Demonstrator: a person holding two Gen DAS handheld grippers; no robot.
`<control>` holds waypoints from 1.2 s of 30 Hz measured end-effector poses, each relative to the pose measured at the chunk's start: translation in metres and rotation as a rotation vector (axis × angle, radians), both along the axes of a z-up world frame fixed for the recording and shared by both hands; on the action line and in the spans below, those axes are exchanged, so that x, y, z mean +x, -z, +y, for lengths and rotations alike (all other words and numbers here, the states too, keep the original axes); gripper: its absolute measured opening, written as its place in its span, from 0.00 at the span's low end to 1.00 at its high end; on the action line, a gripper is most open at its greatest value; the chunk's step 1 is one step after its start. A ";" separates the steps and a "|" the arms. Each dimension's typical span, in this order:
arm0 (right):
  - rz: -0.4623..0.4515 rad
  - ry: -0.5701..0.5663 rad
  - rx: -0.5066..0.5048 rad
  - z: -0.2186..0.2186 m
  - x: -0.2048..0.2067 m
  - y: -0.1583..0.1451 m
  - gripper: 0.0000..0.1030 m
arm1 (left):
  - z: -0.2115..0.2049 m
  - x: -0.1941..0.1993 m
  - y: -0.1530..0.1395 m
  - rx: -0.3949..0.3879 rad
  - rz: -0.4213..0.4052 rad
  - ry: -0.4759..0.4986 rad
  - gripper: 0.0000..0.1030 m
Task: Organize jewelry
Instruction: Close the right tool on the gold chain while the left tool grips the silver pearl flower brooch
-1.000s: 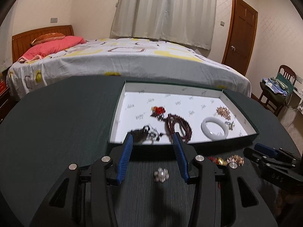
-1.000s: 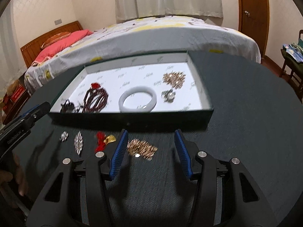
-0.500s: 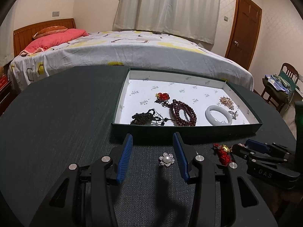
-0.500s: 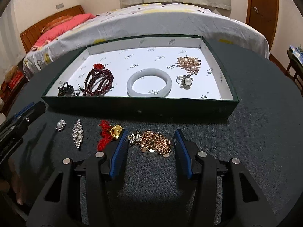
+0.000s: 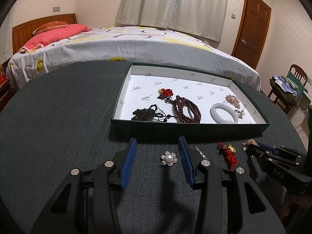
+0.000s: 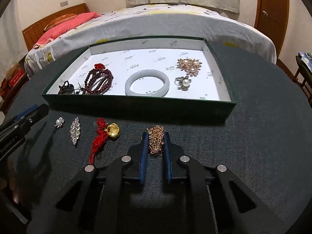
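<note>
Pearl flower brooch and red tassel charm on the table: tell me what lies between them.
A narrow rhinestone brooch lies between the pearl flower brooch and the red tassel charm, apart from both; the right wrist view shows it.

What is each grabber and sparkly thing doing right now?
right gripper: shut on gold chain.
gold chain: pinched, on the table.
left gripper: open around pearl flower brooch.
pearl flower brooch: lying loose, untouched.
green box: open, no lid.
jade bangle: flat inside the box.

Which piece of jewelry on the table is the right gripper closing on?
The rose-gold chain, rightmost in the row before the box; it alone sits between the right gripper fingers.
</note>
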State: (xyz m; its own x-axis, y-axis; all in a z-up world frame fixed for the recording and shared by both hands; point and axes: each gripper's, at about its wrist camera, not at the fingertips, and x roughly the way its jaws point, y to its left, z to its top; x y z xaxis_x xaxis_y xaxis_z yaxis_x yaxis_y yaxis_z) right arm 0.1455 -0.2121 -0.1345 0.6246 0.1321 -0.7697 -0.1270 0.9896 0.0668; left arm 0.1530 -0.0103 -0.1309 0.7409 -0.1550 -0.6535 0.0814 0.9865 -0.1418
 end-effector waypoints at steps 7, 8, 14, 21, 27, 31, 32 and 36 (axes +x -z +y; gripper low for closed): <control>-0.030 0.026 0.008 -0.014 -0.004 -0.011 0.15 | -0.003 0.001 0.002 -0.012 0.019 0.014 0.43; -0.032 0.030 0.011 -0.016 -0.005 -0.012 0.15 | -0.005 0.001 0.003 -0.010 0.023 0.017 0.43; -0.038 0.034 0.028 -0.021 -0.007 -0.014 0.15 | -0.012 0.004 0.007 0.004 0.063 0.046 0.43; -0.028 0.024 0.041 -0.020 -0.007 -0.011 0.15 | -0.017 0.012 0.017 0.004 0.136 0.070 0.37; -0.025 0.024 0.047 -0.021 -0.007 -0.009 0.15 | -0.016 0.014 0.019 0.007 0.146 0.079 0.17; -0.023 0.024 0.048 -0.020 -0.007 -0.008 0.15 | -0.015 0.013 0.018 -0.003 0.145 0.089 0.16; -0.024 0.024 0.048 -0.020 -0.007 -0.008 0.15 | -0.015 0.013 0.018 -0.004 0.143 0.090 0.15; -0.024 0.024 0.048 -0.021 -0.007 -0.008 0.15 | -0.016 0.011 0.016 -0.003 0.127 0.094 0.15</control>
